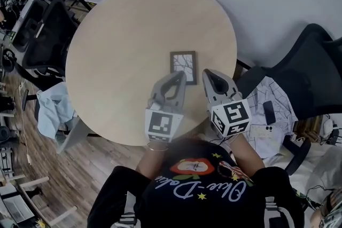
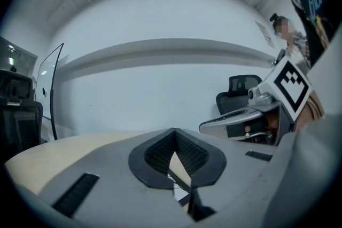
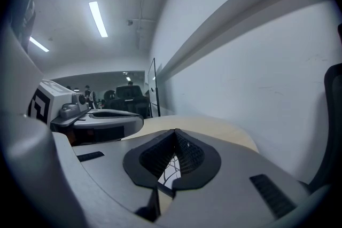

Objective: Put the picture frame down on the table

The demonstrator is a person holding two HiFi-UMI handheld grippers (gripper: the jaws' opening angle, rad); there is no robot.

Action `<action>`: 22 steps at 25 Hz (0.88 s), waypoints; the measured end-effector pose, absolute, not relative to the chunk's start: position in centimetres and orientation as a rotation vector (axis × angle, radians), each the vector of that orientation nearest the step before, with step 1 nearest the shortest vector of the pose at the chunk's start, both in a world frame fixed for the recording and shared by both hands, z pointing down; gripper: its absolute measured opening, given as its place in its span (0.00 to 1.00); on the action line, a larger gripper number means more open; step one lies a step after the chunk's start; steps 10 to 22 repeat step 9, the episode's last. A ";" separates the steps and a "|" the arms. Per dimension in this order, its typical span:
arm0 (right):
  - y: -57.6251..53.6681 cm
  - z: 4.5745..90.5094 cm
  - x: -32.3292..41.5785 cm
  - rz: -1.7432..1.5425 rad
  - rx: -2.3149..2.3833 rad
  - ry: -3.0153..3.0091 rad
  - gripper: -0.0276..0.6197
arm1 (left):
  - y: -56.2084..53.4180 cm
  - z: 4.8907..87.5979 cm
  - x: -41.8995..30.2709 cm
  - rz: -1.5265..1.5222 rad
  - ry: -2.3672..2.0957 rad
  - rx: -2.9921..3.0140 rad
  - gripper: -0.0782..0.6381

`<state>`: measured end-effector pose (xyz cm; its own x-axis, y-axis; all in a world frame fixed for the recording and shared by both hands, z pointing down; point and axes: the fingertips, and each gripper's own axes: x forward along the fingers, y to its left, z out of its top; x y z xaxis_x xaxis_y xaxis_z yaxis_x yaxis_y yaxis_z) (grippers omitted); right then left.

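Frame: small dark picture frame (image 1: 183, 62) with a branch-like drawing, lying flat on the round table (image 1: 123, 45).
My grippers: left gripper (image 1: 180, 75) and right gripper (image 1: 206, 72) both pressed together, empty, at the frame's near edge.
Around: office chair (image 1: 307, 67) beside the table.

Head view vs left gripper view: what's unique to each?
Head view only: the round light-wood table's full outline, a light-blue cloth beside it. Left gripper view only: the left gripper's ribbed black pads meeting at the tips, nothing between. Both: the right gripper, the small dark picture frame lying flat on the table, a sliver in the gripper view.
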<state>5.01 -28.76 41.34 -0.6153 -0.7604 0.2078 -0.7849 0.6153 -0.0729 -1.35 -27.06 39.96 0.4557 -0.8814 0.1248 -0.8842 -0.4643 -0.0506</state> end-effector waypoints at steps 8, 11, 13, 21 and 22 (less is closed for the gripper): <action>-28.7 41.2 5.1 0.226 1.294 -2.682 0.04 | -26.9 40.1 -1.2 0.207 -1.611 2.664 0.11; -28.6 41.2 5.1 0.226 1.294 -2.681 0.04 | -26.8 40.1 -1.2 0.208 -1.611 2.663 0.11; -28.6 41.2 5.1 0.226 1.294 -2.681 0.04 | -26.8 40.1 -1.2 0.208 -1.611 2.663 0.11; -28.6 41.2 5.1 0.226 1.294 -2.681 0.04 | -26.8 40.1 -1.2 0.208 -1.611 2.663 0.11; -28.6 41.2 5.1 0.226 1.294 -2.681 0.04 | -26.8 40.1 -1.2 0.208 -1.611 2.663 0.11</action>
